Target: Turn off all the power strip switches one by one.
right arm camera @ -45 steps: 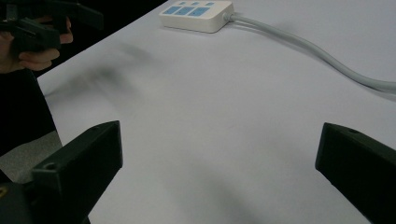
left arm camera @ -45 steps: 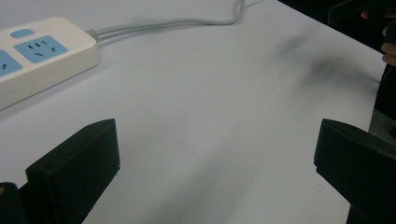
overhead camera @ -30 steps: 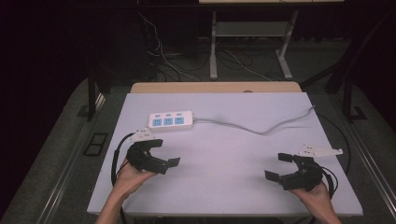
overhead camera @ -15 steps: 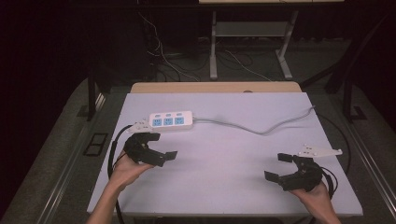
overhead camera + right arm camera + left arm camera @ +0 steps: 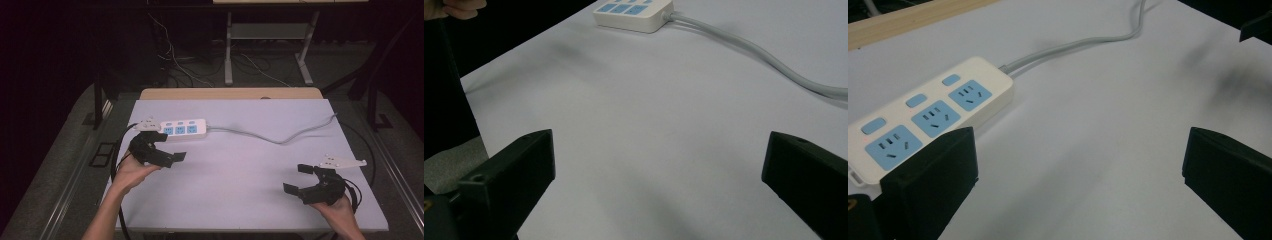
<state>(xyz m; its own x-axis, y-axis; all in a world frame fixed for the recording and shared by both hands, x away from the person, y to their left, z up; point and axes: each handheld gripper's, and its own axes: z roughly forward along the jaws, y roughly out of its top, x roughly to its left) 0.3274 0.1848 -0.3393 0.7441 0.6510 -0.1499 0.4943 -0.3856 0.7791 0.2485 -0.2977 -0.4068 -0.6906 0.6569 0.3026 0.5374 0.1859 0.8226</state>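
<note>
Lying flat near the far left corner of the table (image 5: 240, 200), the power strip (image 5: 185, 128) shows three blue sockets, its grey cord (image 5: 280, 139) trailing away to the right. The left claw (image 5: 167, 147) hovers just beside the strip's near edge, jaws spread wide and holding nothing; in the left gripper view the strip (image 5: 928, 117) sits behind the left-hand jaw, with the cord (image 5: 1073, 47) running off beyond. The right claw (image 5: 299, 179) is well apart from the strip, near the table's front right corner, jaws likewise spread and empty.
</note>
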